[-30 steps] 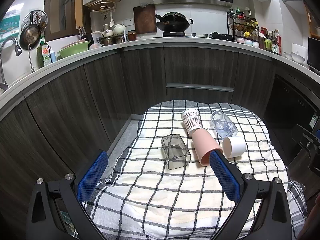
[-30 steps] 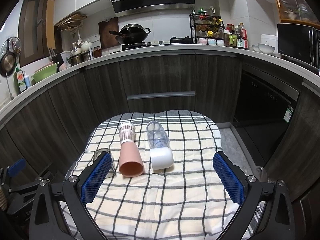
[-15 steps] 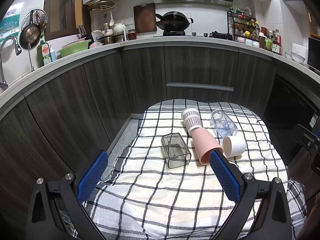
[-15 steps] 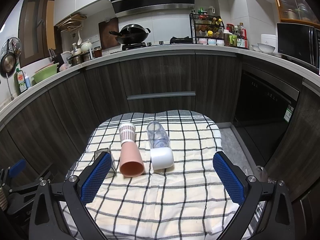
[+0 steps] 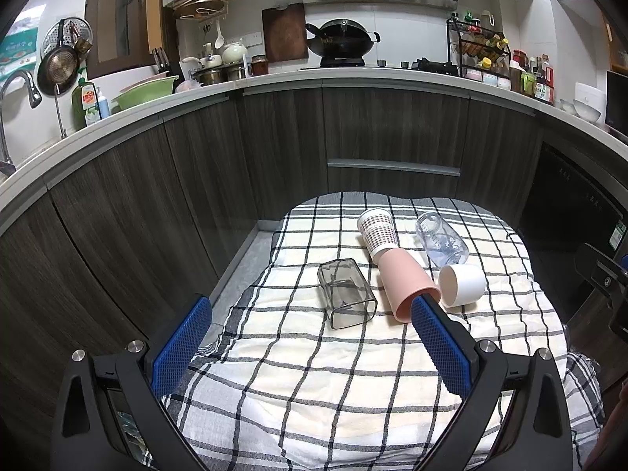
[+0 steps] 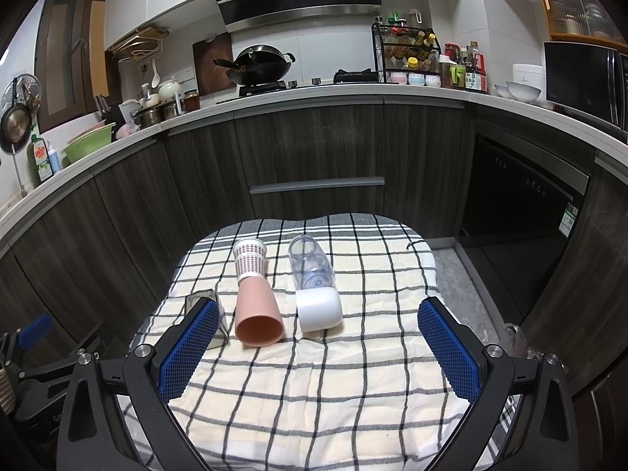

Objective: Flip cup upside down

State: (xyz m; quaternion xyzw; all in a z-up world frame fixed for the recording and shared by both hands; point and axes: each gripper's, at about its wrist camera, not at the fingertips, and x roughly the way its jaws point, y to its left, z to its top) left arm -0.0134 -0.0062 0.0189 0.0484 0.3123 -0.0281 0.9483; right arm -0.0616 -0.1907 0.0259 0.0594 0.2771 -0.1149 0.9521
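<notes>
Several cups lie on their sides on a checked cloth: a square smoky glass, a pink cup, a white cup, a patterned paper cup and a clear glass. My left gripper is open, near side of the smoky glass. My right gripper is open, near side of the pink and white cups. Both are empty.
Dark wood cabinets and a counter with a wok, spice rack and green bowl curve behind the table. A dark appliance front stands to the right. The left gripper shows at the right wrist view's lower left.
</notes>
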